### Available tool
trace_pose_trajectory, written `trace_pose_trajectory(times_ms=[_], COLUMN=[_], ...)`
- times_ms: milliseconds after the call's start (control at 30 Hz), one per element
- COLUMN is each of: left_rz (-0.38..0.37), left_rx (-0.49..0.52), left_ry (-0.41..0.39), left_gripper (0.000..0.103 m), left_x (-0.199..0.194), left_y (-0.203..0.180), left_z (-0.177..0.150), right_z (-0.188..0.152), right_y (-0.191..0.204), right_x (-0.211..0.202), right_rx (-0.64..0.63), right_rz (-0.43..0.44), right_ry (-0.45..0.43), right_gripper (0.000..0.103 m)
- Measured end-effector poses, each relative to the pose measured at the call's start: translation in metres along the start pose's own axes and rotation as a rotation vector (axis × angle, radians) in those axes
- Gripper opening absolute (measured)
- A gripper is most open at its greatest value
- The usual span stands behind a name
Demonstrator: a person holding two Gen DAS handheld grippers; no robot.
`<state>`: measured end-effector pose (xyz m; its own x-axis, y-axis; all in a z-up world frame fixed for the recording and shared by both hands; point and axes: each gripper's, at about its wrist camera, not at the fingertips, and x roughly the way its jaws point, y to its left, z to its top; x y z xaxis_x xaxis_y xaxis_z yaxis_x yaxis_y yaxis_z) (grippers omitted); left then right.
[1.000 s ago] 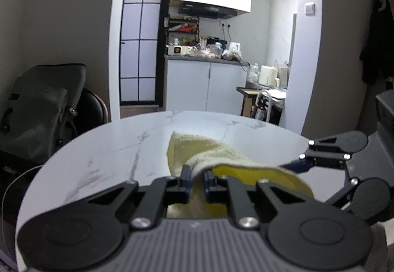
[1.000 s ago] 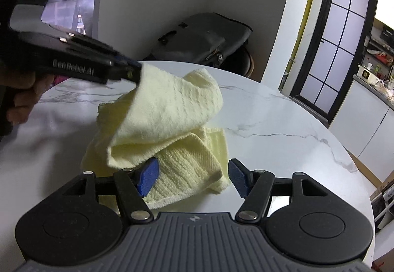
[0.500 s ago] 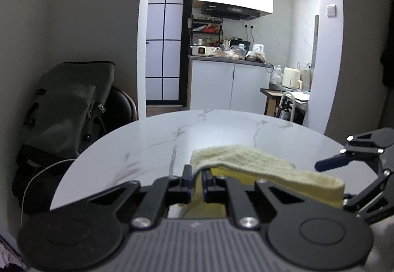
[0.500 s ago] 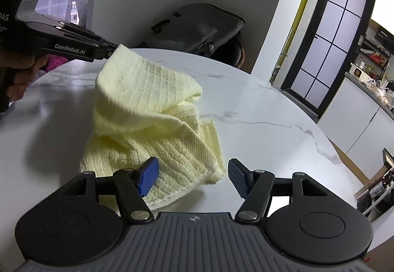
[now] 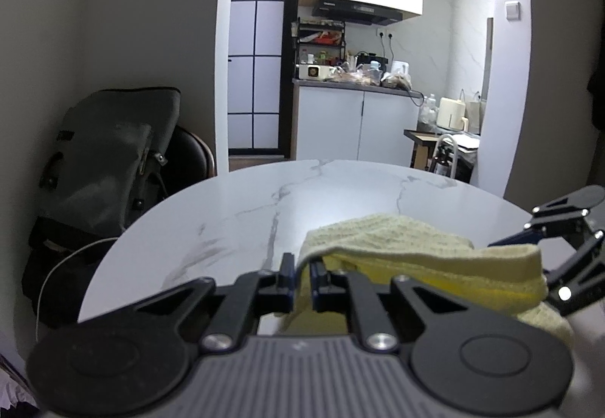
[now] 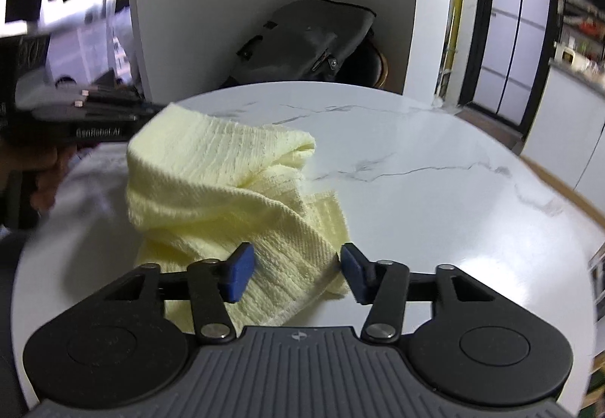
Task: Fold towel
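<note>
Left claw [image 5: 301, 280] pressed together on a corner of the pale yellow towel [image 6: 234, 198], lifted clear of the round marble surface [image 6: 435, 198]. Carried outward compared with a moment ago: raised corner now farther toward the surface's left edge in the right wrist view, cloth drawn longer and less bunched. Likely meaning: towel being spread or pulled taut before a fold, with no clean fold laid down yet.

Right claw [image 6: 293, 272] narrower than a second ago and closing at this moment, blue pads either side of the towel's near hem. Right pad just touching or just beside the hem's corner, left pad over cloth; no firm pinch visible yet.

Towel's bulk heaped on the near-left part of the surface, lower layers resting there, upper layer slung up to the left claw. Far and right sides of the surface bare.
</note>
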<state>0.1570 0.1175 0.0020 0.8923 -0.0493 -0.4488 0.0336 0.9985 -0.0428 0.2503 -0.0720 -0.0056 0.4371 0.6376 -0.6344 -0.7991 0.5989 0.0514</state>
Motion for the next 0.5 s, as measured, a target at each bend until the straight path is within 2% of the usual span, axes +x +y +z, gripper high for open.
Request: trace_pose_trajectory(times_ms=[333,367,400,500], left_rz=[-0.019,-0.020,-0.020,-0.020], left_rx=[-0.004,-0.004,-0.004,-0.003], left_ry=[0.007,0.007,0.008,0.008], left_gripper=[0.009,0.009,0.009,0.009], left_x=[0.002,0.002,0.002,0.001], left_y=[0.001,0.001,0.001,0.001], left_z=[0.000,-0.001,-0.001,-0.002], right_z=[0.004,0.005,0.005,0.008], right_y=[-0.001,0.000,0.002,0.006], right_x=[0.008,0.008,0.005,-0.002], right_rx=[0.013,0.007,-0.002,-0.028], right_rz=[-0.009,-0.012,-0.014,-0.012], right_ry=[0.006,0.000,-0.006,-0.019], right_gripper=[0.049,0.044,0.031,0.015])
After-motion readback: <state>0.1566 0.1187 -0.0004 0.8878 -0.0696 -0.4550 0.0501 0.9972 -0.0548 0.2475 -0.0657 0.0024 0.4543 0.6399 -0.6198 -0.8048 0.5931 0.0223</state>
